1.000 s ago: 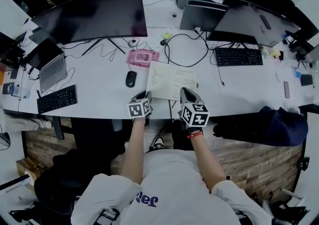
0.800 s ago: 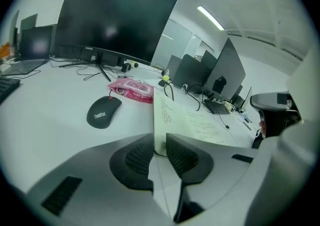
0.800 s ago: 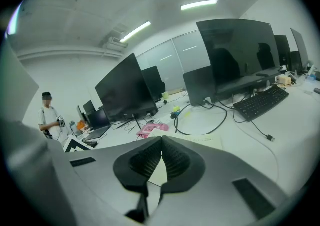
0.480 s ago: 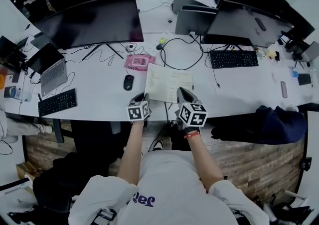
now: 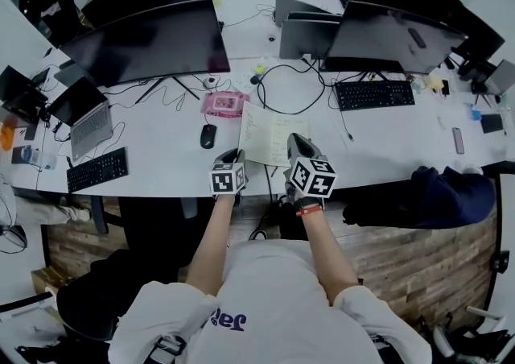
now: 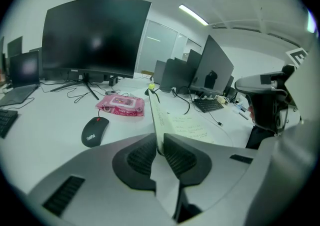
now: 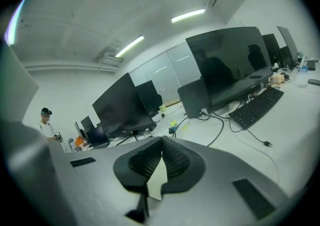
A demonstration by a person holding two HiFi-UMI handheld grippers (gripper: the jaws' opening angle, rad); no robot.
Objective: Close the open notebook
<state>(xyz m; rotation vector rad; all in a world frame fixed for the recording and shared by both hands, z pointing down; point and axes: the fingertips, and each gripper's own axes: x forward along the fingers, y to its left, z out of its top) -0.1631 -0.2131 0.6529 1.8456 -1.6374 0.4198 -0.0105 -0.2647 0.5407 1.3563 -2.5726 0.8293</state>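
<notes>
White desk (image 5: pixel 161 163) w/ monitors (image 5: pixel 153 36), notebook (image 5: pixel 278 130)

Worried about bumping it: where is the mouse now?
In the head view the black mouse lies on the white desk, just left of the notebook and near the pink packet.

Left of your notebook (image 5: pixel 273 134) the mouse (image 5: pixel 208 136) lies near. Behind it, a pink pack (image 5: pixel 224 102) and looped cable (image 5: pixel 278 111) crowd in. To the right, the desk (image 5: pixel 386 143) is bare.
</notes>
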